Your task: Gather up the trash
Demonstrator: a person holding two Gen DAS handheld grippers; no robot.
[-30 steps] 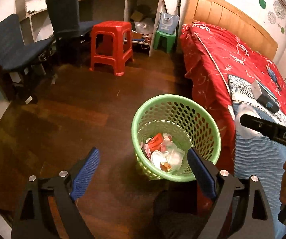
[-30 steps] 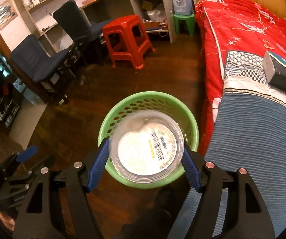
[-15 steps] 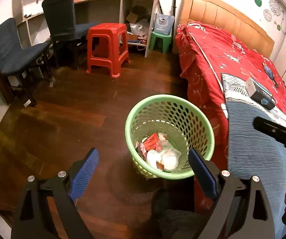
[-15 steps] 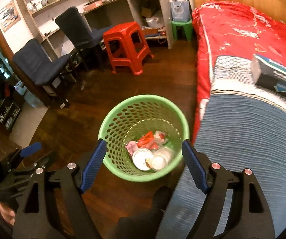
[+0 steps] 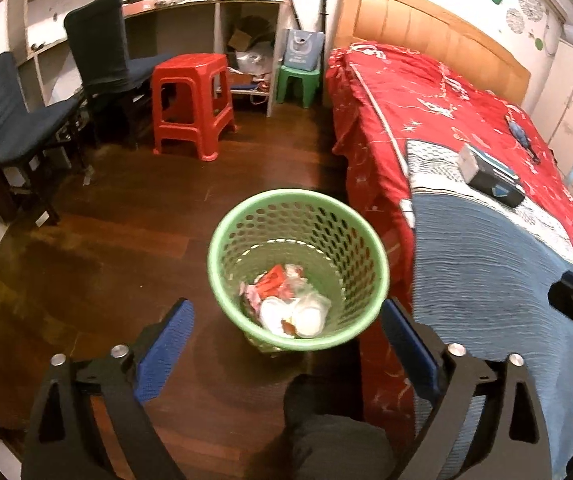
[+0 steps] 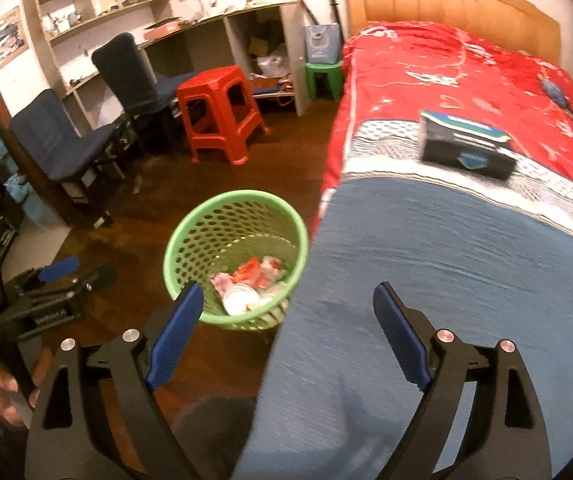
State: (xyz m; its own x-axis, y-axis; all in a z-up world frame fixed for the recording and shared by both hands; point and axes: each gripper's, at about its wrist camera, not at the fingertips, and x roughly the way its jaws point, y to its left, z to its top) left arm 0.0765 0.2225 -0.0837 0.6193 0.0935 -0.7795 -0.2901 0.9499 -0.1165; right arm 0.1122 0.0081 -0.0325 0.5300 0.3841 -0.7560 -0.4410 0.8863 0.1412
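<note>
Two grippers, left (image 5: 286,340) and right (image 6: 286,328), are both opening and empty. Trash (image 5: 290,304) lies in the green basket (image 5: 222,280) beside the bed (image 6: 426,260): light, crushable wrappers and lids, probably best pinched gently by an edge.

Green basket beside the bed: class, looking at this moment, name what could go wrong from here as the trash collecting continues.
1. The green basket stands tight against the bed's hanging blue blanket; a gripper swinging past might tip it and spill the trash.
2. The right gripper, jaws opening and empty, hangs over the blanket and could snag it.
3. The dark box on the bed may not be trash; grabbing it could be a mistake.
</note>
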